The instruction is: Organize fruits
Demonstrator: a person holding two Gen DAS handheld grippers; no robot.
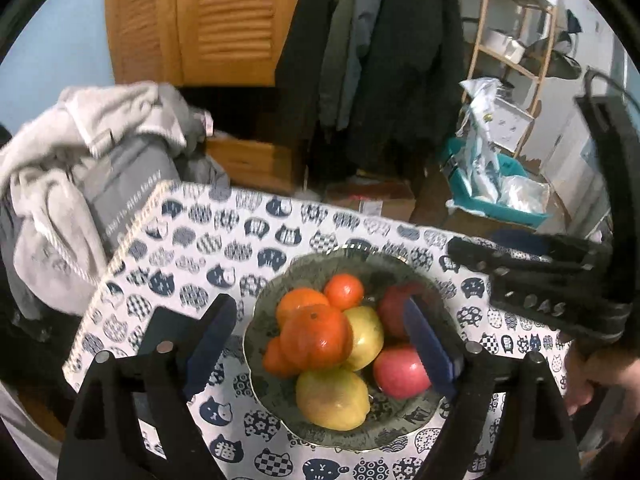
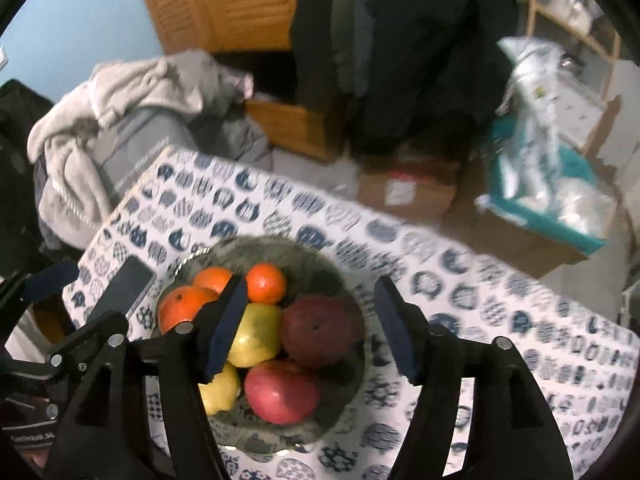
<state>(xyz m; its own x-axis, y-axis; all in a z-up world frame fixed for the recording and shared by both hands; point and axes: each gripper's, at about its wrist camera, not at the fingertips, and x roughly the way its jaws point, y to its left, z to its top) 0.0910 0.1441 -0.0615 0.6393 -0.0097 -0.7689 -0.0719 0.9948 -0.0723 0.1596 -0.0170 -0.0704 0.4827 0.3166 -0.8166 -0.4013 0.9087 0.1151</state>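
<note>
Over the cat-print tablecloth [image 1: 256,240], my left gripper [image 1: 320,344] and right gripper [image 2: 312,328] both hang open and empty above the bowl [image 2: 320,256]. All fruits [image 1: 324,344] sit piled inside, oranges toward ten o'clock. Sorting looks finished; next I'd judge retreating clear.

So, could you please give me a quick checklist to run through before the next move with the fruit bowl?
1. Left gripper empty, nothing between its open jaws: ok.
2. Right gripper empty, jaws open: ok.
3. All visible fruit sits inside the bowl: ok.
4. Orange pile stable: cannot tell, the oranges are stacked.
5. Bowl fully on the table: ok.
6. Phone clear of the bowl: ok, lying beside it.
</note>
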